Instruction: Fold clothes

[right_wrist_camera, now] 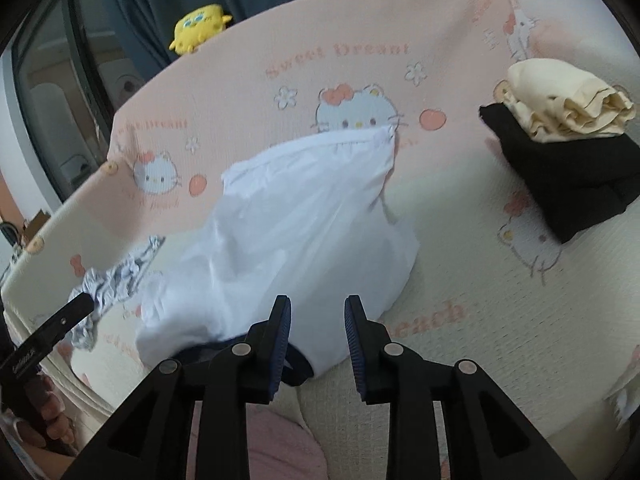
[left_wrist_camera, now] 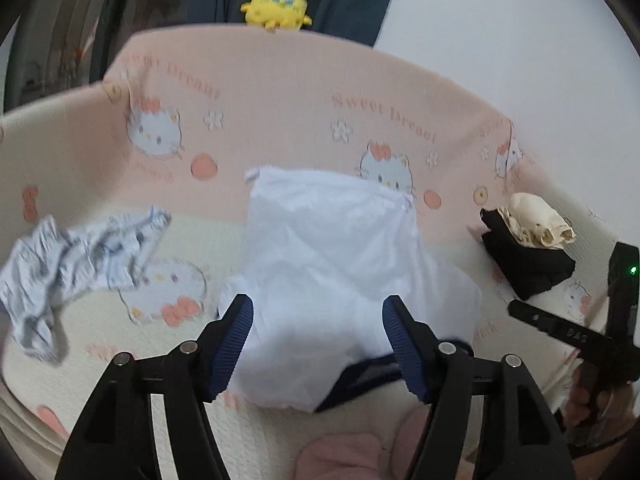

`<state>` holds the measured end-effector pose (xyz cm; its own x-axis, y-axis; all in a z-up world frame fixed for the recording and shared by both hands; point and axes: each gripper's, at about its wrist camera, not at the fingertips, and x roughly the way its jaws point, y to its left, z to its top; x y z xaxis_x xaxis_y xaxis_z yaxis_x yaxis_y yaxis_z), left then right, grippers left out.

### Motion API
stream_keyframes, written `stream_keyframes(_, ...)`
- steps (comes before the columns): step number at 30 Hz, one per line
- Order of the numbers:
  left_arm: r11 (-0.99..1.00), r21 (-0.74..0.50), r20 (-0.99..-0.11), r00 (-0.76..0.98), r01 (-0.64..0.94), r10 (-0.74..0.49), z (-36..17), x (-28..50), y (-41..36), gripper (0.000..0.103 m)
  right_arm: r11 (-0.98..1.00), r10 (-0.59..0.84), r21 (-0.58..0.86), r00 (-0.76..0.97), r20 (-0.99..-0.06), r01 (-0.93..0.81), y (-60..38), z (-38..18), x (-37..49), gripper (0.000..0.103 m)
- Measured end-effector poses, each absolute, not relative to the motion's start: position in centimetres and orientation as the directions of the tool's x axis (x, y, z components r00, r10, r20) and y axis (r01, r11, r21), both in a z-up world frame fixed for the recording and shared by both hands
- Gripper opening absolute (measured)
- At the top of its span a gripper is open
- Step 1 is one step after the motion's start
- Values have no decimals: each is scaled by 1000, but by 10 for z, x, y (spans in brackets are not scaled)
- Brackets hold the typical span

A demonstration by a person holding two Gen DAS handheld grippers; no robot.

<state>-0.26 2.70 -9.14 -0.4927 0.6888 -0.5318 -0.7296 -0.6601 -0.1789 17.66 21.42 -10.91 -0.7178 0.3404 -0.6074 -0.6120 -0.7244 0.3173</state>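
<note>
A crumpled blue garment (left_wrist_camera: 76,268) lies at 9 o'clock of the white garment (left_wrist_camera: 336,280), a cream-on-black folded stack (left_wrist_camera: 528,244) at 3, on the cat-print bed cover (left_wrist_camera: 280,120). The left gripper (left_wrist_camera: 318,340) gapes wide, the right gripper (right_wrist_camera: 318,340) narrower; both are empty.

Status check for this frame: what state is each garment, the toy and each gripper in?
White garment: lying loosely on the bed, not held.
Patterned garment: crumpled, unfolded.
Black garment: folded.
Cream garment: folded, stacked on the black one.
Yellow toy: sitting at the bed's far edge.
Left gripper: open, empty.
Right gripper: open, empty.
</note>
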Motion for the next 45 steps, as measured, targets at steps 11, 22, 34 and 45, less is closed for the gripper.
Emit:
stream_keyframes(11, -650, -55, -491, -546, -758, 679, -47, 2, 65, 65, -693, 443, 269, -690, -572, -668, 237, -62, 202, 64)
stream_keyframes(22, -464, 90, -499, -443, -881, 745, -33, 24, 150, 65, -662, 414, 337, -701, -581, -670, 280, -57, 212, 68)
stream_keyframes(34, -344, 59, -669, -293, -937, 683, -92, 29, 232, 65, -554, 303, 524, -743, -597, -647, 312, -117, 199, 68)
stream_keyframes(45, -275, 67, -738, -233, -959, 633, -131, 57, 234, 65, -479, 162, 667, -804, -572, -571, 310, -166, 193, 68)
